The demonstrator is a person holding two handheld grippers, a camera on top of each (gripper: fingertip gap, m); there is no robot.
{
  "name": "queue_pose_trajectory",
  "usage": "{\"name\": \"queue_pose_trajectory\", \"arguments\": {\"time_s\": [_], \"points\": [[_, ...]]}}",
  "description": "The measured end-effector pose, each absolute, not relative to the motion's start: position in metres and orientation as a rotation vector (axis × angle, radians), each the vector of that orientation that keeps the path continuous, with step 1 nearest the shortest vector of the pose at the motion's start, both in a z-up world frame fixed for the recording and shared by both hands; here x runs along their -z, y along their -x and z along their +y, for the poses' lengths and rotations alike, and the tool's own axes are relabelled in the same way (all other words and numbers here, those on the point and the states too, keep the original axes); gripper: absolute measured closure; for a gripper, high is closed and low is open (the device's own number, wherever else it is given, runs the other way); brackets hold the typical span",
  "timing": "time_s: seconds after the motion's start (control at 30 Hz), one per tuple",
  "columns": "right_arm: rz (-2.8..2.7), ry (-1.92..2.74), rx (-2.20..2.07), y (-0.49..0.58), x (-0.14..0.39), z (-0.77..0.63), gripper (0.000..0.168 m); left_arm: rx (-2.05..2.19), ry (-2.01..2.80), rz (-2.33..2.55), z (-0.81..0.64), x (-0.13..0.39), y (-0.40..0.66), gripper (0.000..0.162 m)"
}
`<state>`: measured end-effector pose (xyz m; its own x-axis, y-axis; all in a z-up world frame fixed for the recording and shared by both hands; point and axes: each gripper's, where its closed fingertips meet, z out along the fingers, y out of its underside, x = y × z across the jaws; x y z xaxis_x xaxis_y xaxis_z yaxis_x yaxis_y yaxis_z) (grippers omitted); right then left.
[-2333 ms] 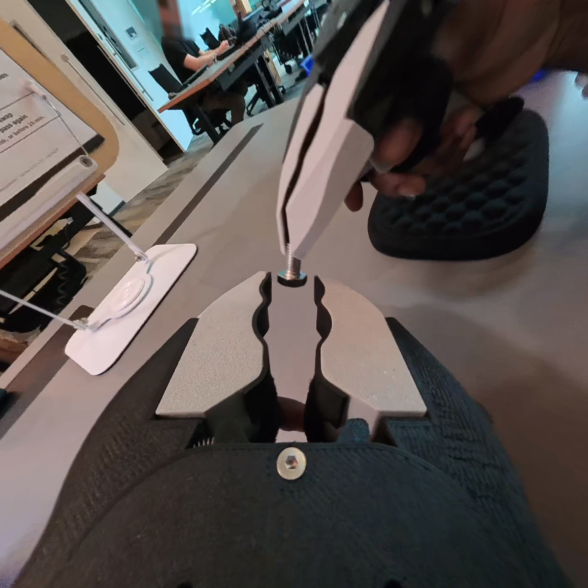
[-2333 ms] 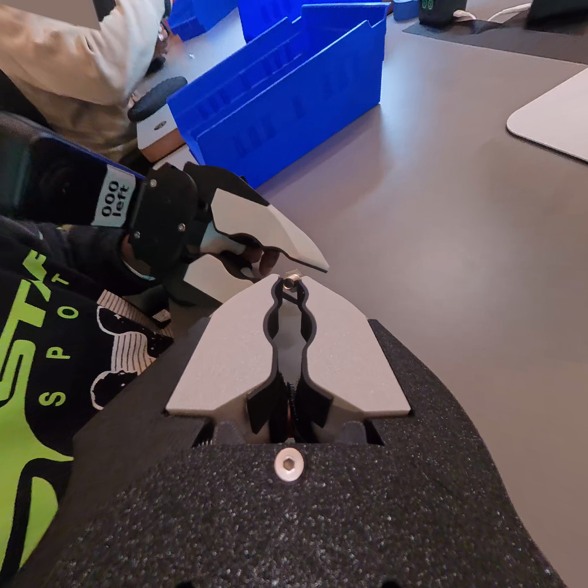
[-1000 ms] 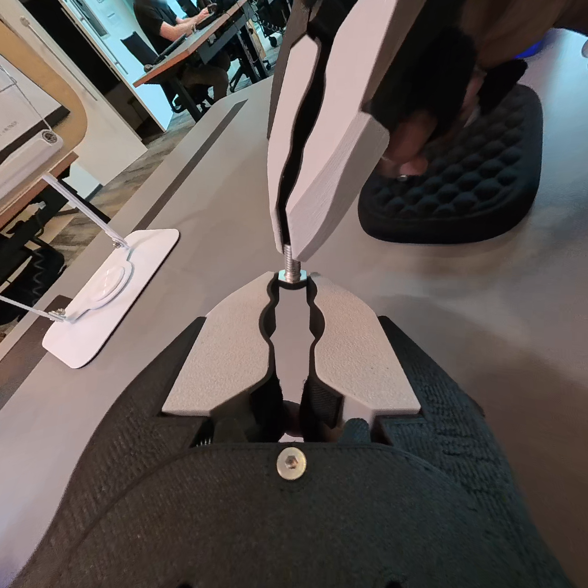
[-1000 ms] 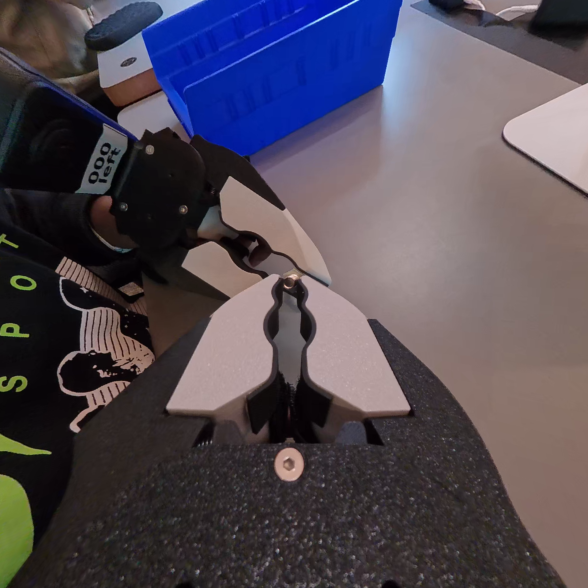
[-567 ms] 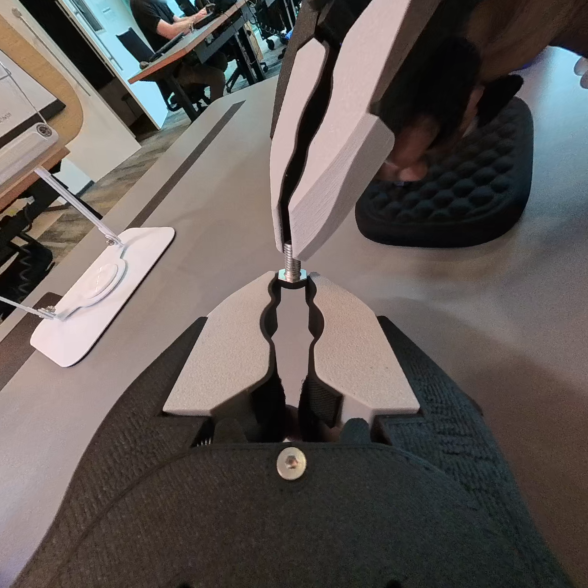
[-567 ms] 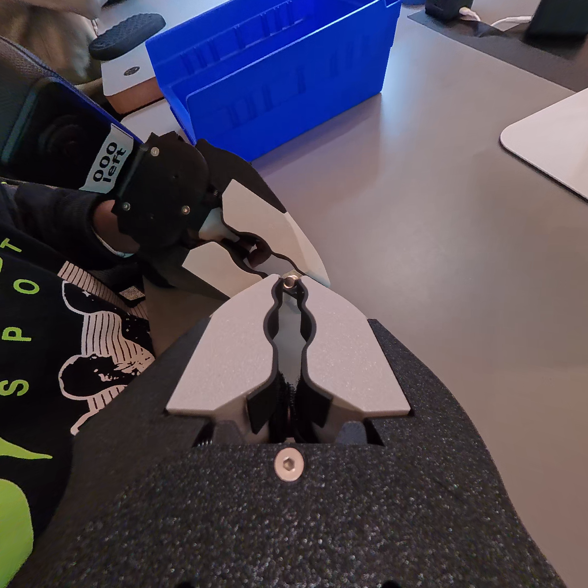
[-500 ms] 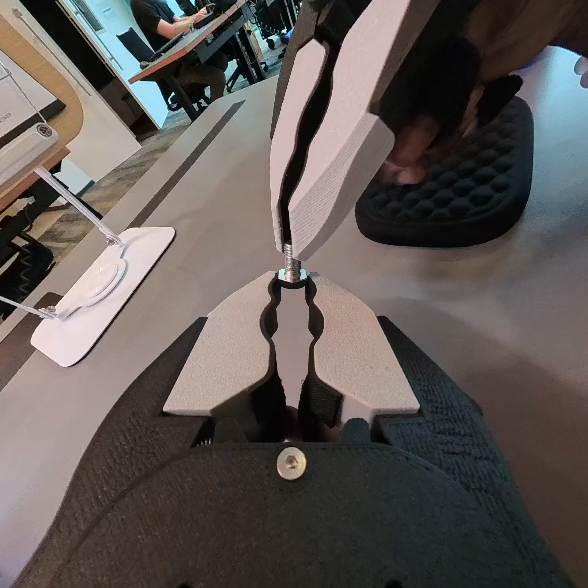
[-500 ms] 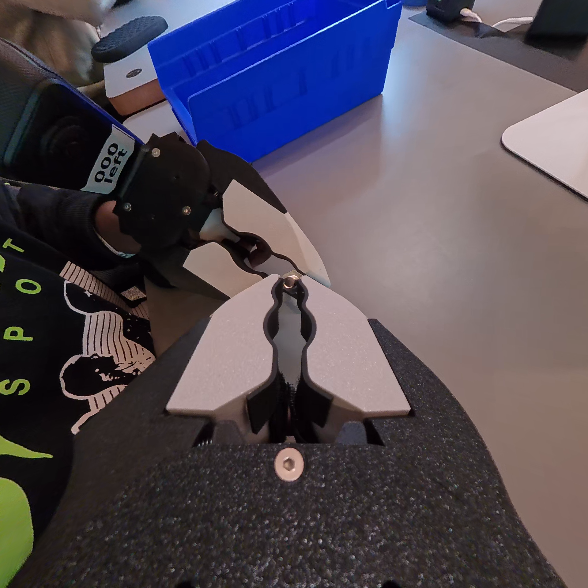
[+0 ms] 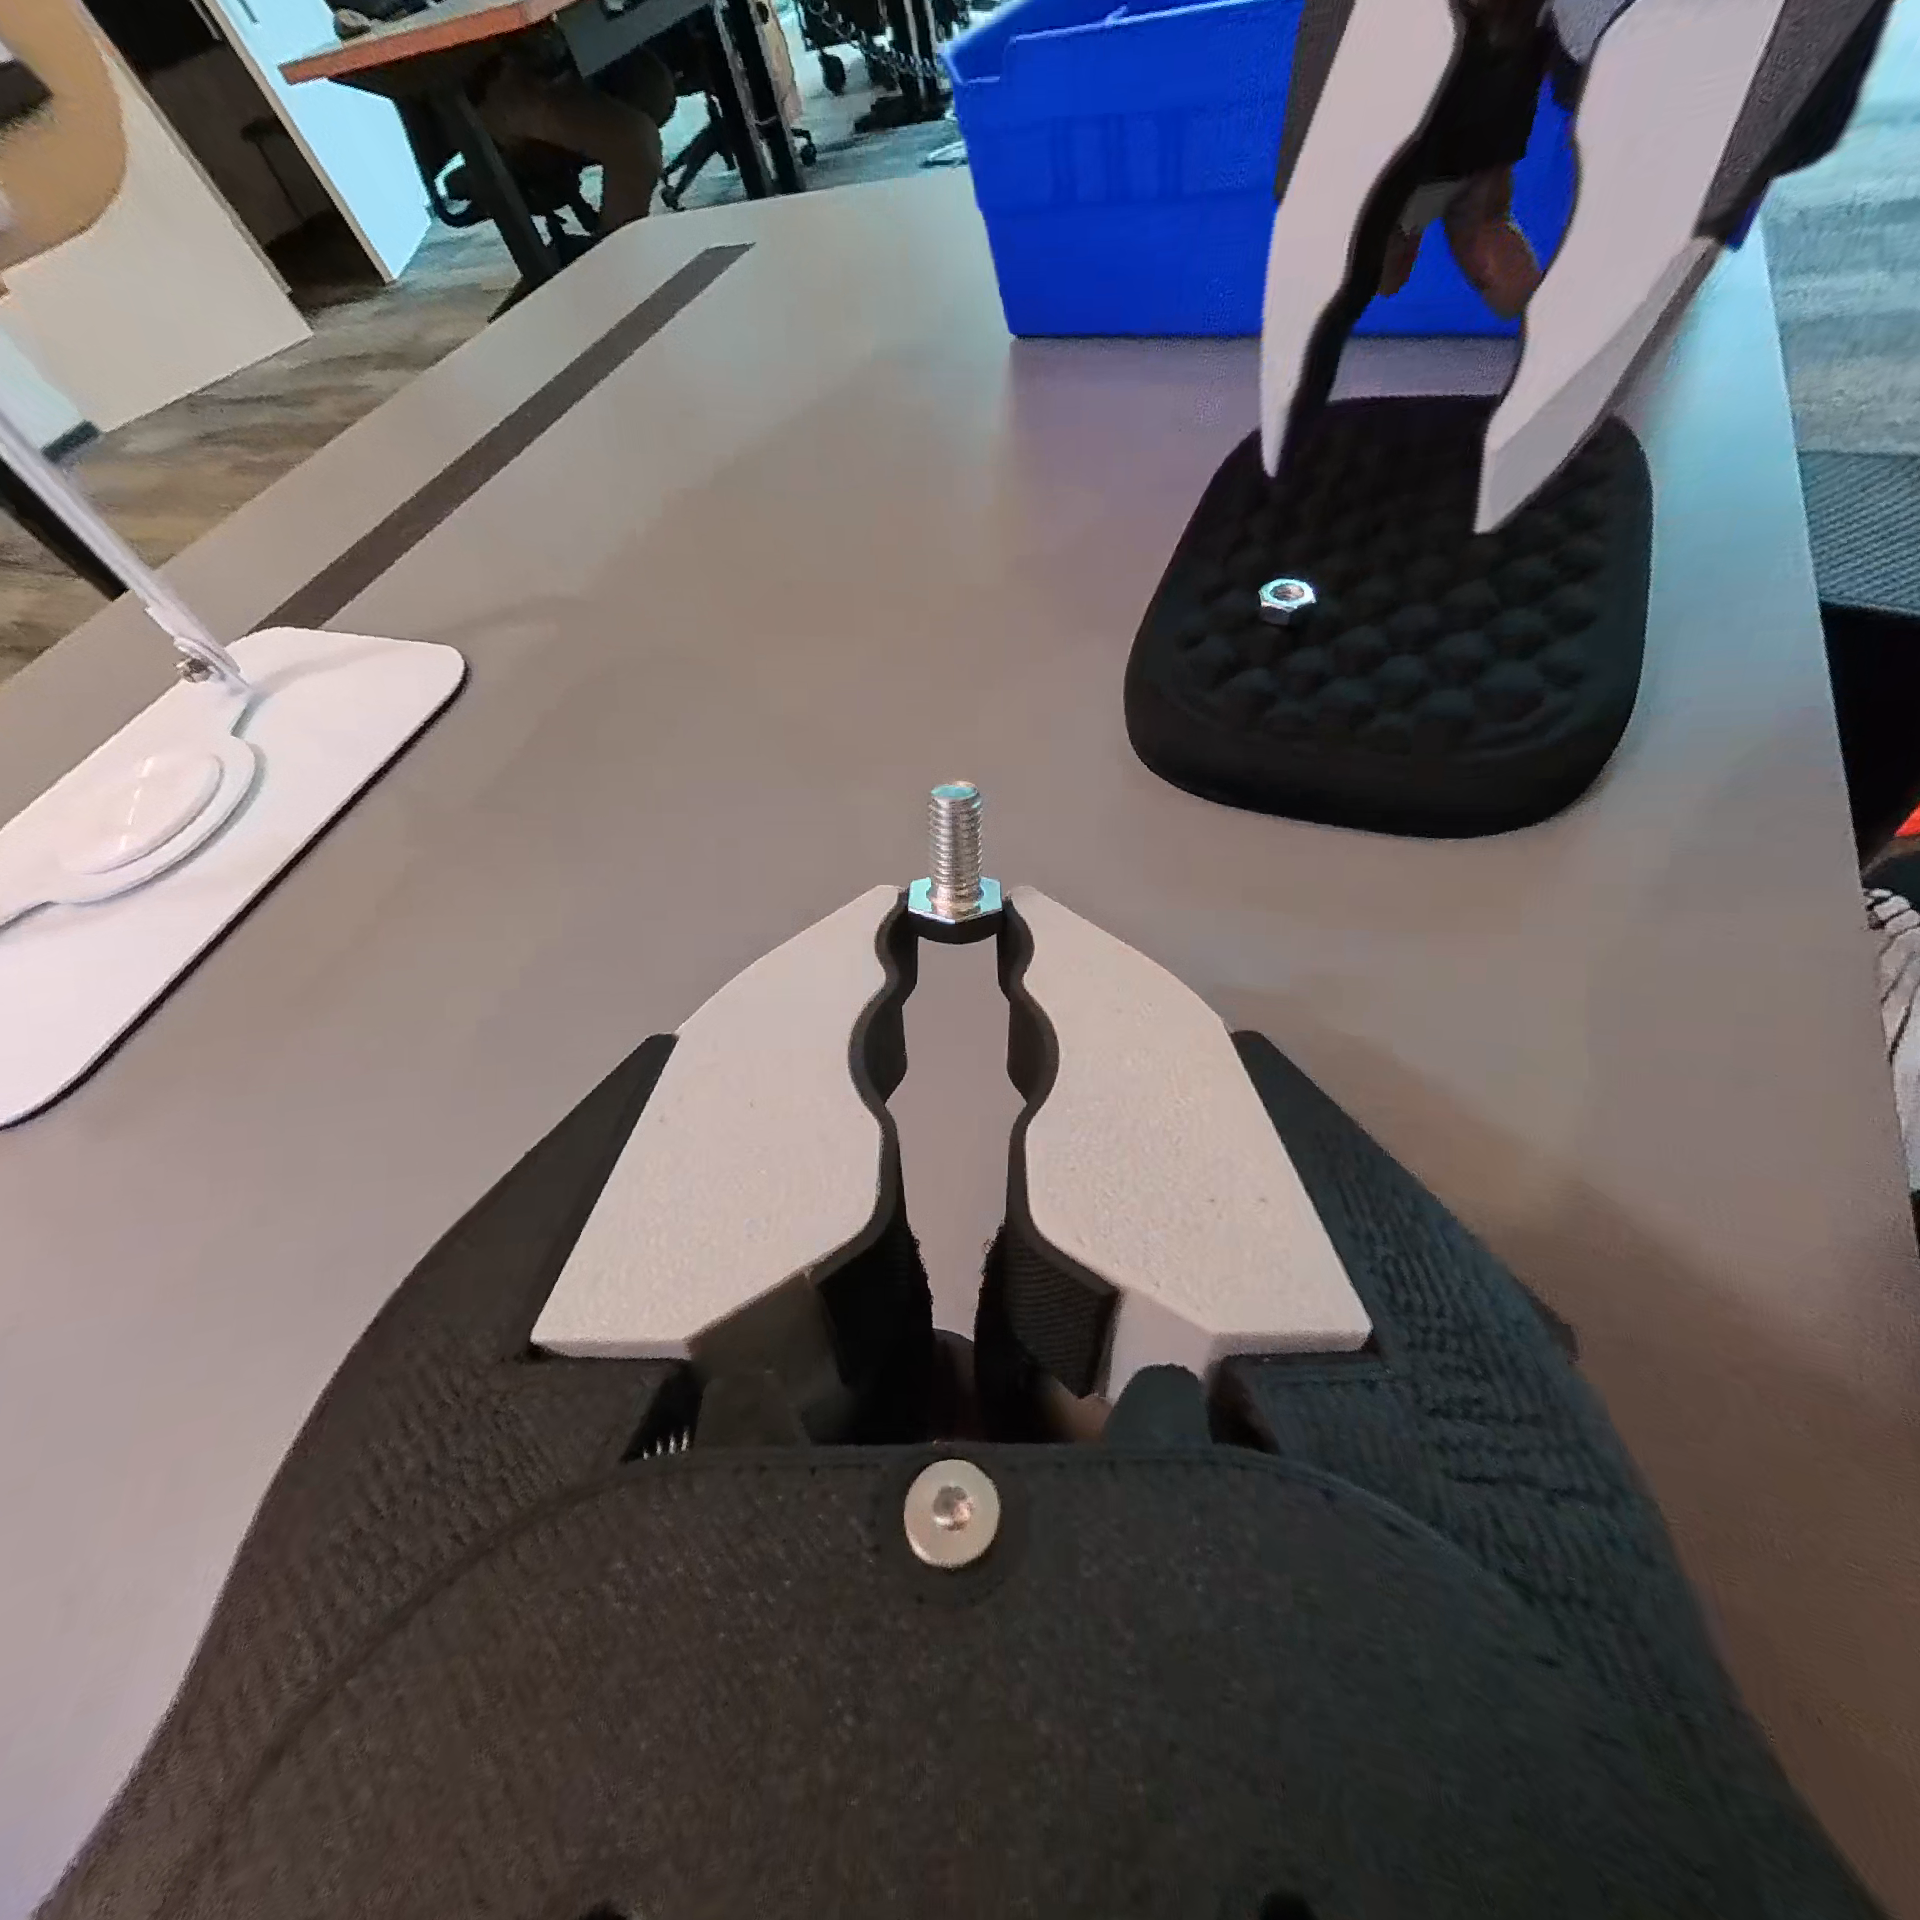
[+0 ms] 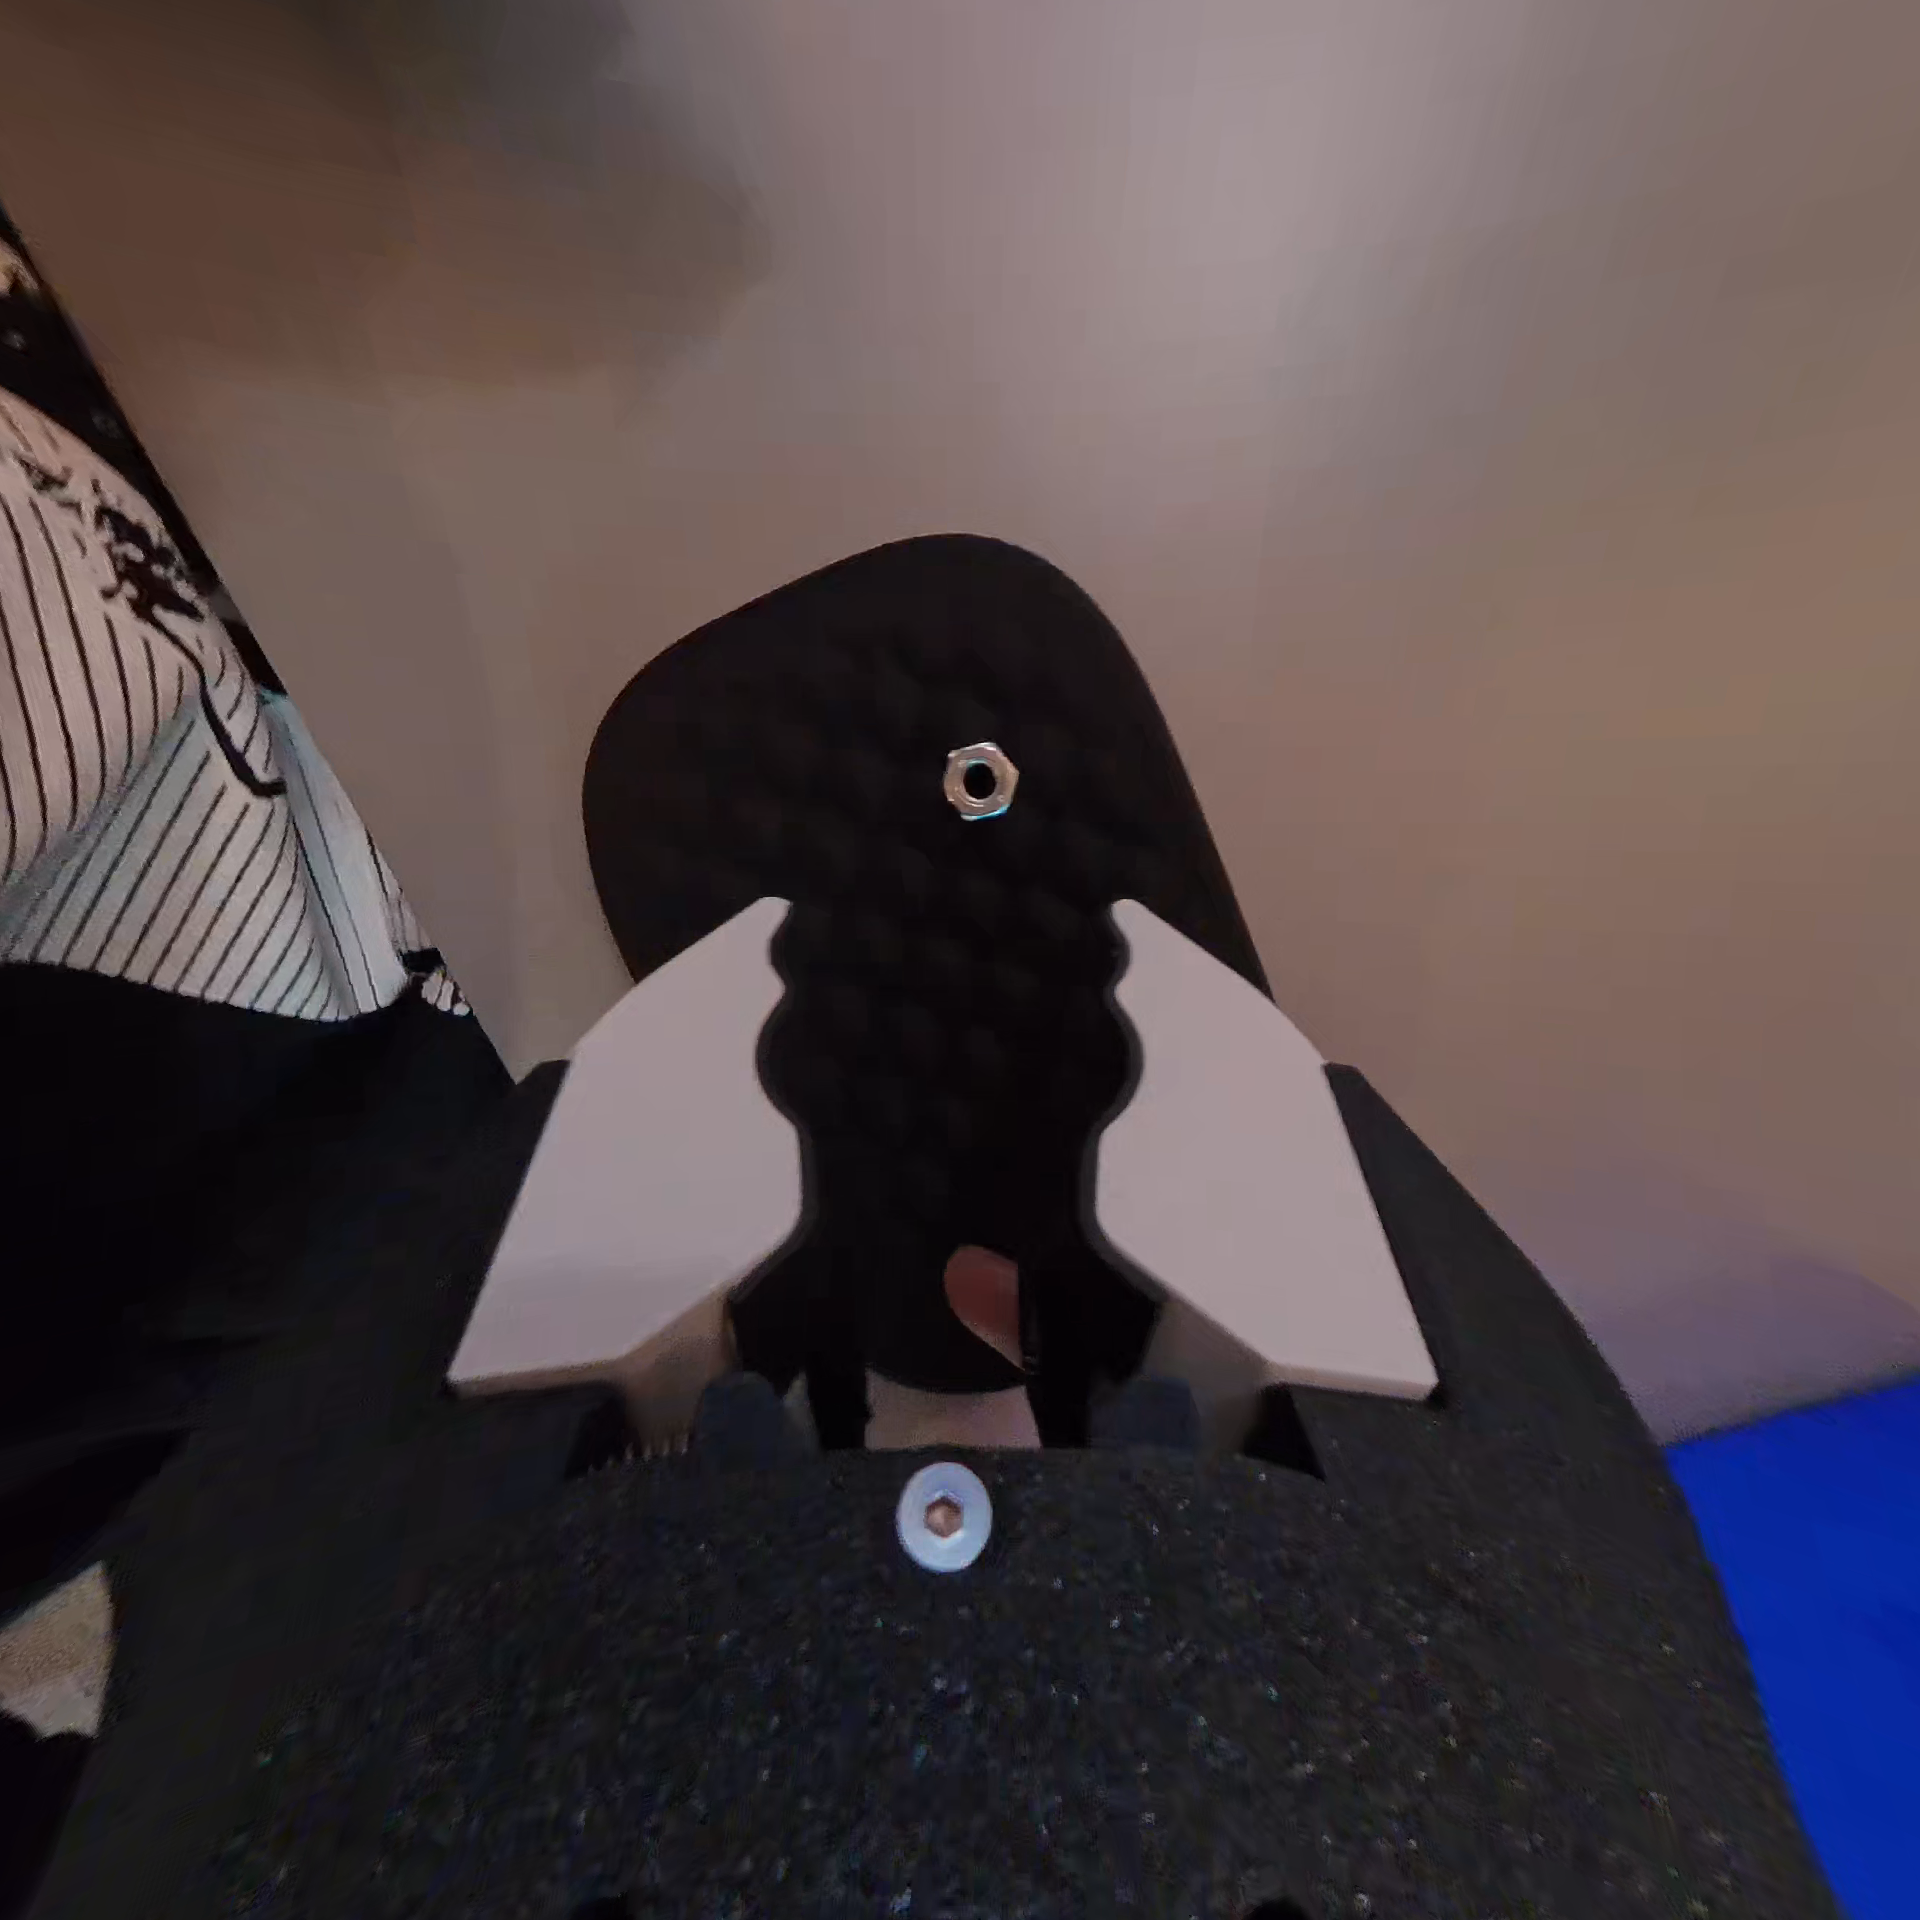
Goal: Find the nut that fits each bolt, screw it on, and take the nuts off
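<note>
Grey desk under me, black dimpled pad [image 9: 1392, 665] as my landmark. My left gripper [image 9: 954, 914] pinches the bolt [image 9: 954, 847] upright by its head, well short of the pad. My right gripper [image 9: 1382, 488] hovers wide open above the pad — a loose nut [image 10: 980, 781] lies there. Next: drop and close on it squarely.

No writing, label, brand, number or sign can be read in either view — the print on the person's shirt [image 10: 156, 790] at the left of the right wrist view is only stripes and dark shapes, blurred.
</note>
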<state>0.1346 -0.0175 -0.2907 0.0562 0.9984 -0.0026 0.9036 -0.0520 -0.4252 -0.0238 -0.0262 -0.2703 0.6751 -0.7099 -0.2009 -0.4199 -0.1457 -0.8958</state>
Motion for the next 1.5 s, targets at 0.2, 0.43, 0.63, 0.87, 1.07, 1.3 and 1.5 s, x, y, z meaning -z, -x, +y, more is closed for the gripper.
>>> {"name": "queue_pose_trajectory", "arguments": {"time_s": [0.2,0.43,0.63,0.87,1.07,1.3,1.5], "points": [[-2.077,1.847,-0.455,-0.116,0.293,-0.016,0.144,0.333,1.78,0.966,-0.031,0.276,0.018,0.147],[-2.306,1.57,-0.361,-0.116,0.3,-0.01,0.147,0.364,1.791,0.963,-0.032,0.276,0.018,0.147],[-2.508,1.325,-0.317,-0.111,0.301,-0.011,0.148,0.362,1.795,0.991,-0.034,0.279,0.015,0.147],[-2.609,1.297,-0.304,-0.109,0.305,-0.011,0.153,0.376,1.802,1.002,-0.035,0.281,0.014,0.147],[-2.591,1.36,-0.333,-0.108,0.305,-0.012,0.154,0.375,1.8,1.006,-0.035,0.281,0.013,0.147],[-2.343,1.202,-0.599,-0.048,0.245,-0.029,0.154,0.522,1.794,0.982,-0.041,0.276,0.007,0.147],[-2.449,0.865,-0.564,-0.003,0.224,-0.054,0.154,0.794,1.864,1.02,-0.058,0.279,-0.007,0.147]]}}
